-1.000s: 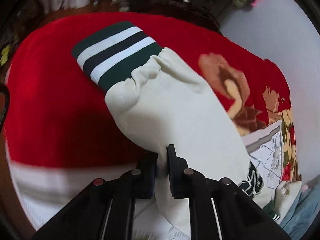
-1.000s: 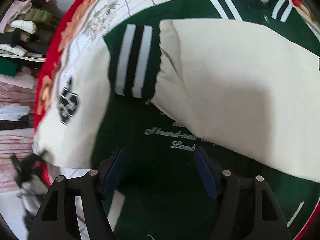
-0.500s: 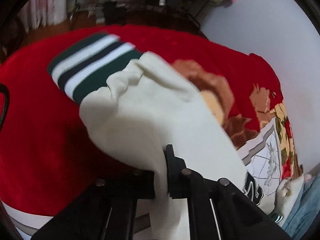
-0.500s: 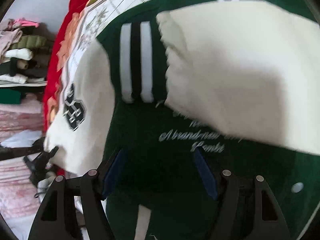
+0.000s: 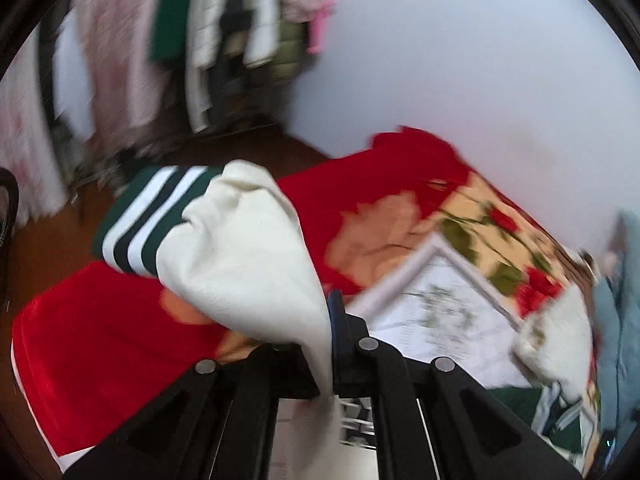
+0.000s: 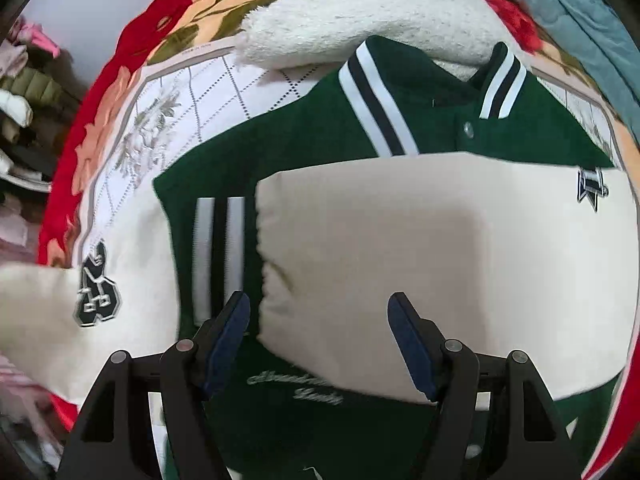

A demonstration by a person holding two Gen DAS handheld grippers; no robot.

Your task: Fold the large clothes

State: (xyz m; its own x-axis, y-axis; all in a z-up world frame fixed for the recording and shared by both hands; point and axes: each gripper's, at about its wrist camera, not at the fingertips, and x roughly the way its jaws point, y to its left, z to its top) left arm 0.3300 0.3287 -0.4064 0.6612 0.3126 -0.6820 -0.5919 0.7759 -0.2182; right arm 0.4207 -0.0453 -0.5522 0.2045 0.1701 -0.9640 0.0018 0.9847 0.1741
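A green varsity jacket with cream sleeves lies on a bed, collar toward the far side. One cream sleeve is folded across the green body, its striped cuff to the left. My right gripper hangs open above this sleeve with nothing between its fingers. In the left wrist view my left gripper is shut on the other cream sleeve, which is lifted off the bed. Its green and white striped cuff droops forward to the left. The same sleeve, with a dark patch, shows at the left of the right wrist view.
A red floral blanket with a white quilted centre covers the bed. A fluffy white cloth and a blue-grey cover lie beyond the collar. Hanging clothes and a pale wall stand behind, over brown floor.
My left gripper has risen and rolled with the sleeve, lifting it clear of the red blanket. My right gripper has drawn up and tilted, so more of the jacket's collar shows.
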